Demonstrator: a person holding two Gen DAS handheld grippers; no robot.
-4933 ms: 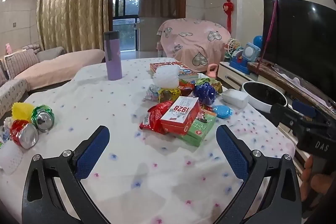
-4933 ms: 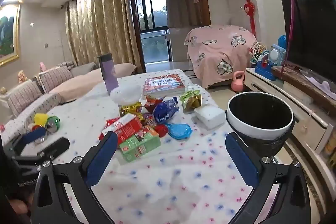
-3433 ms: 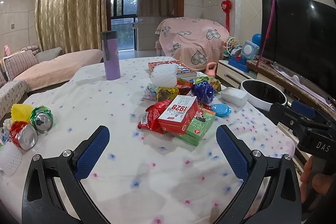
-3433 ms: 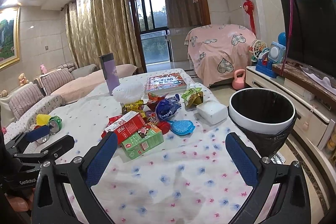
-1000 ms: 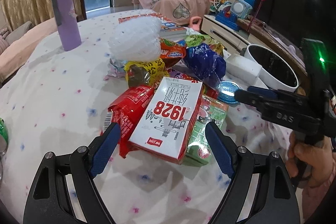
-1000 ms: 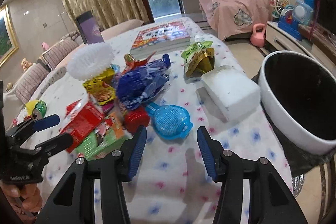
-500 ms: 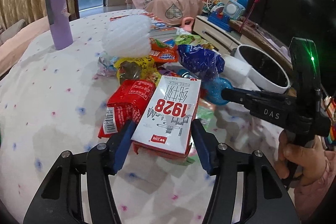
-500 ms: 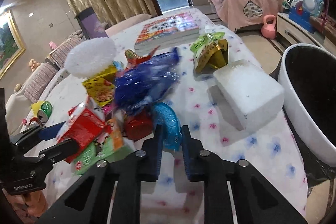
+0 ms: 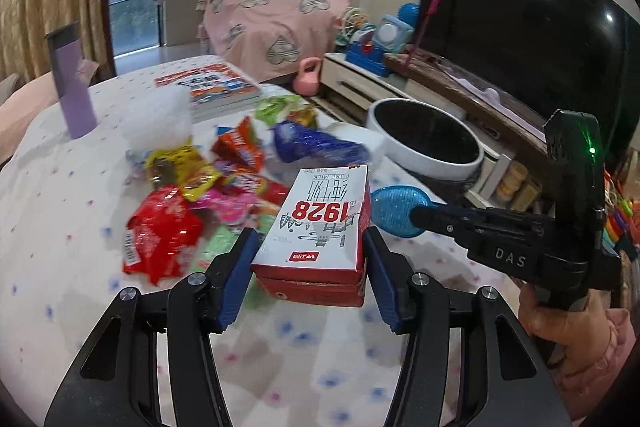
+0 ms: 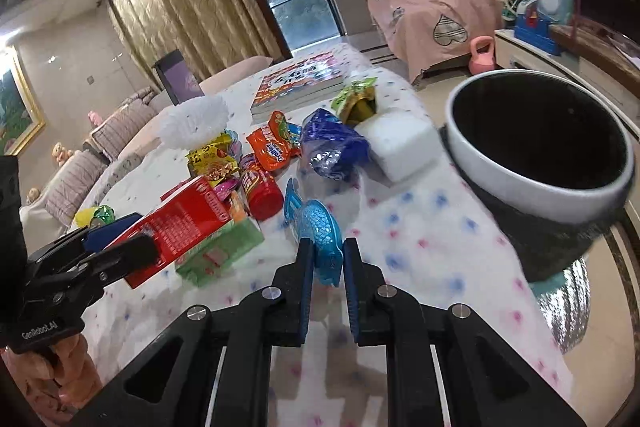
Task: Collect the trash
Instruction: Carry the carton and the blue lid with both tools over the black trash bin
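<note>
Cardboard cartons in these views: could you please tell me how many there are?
2: the red-and-white milk carton is clamped in the left gripper; the green carton lies on the table beneath it. Others may hide under wrappers.

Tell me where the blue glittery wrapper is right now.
The blue glittery wrapper is clamped in the right gripper, just right of the red milk carton held by the left gripper.
</note>
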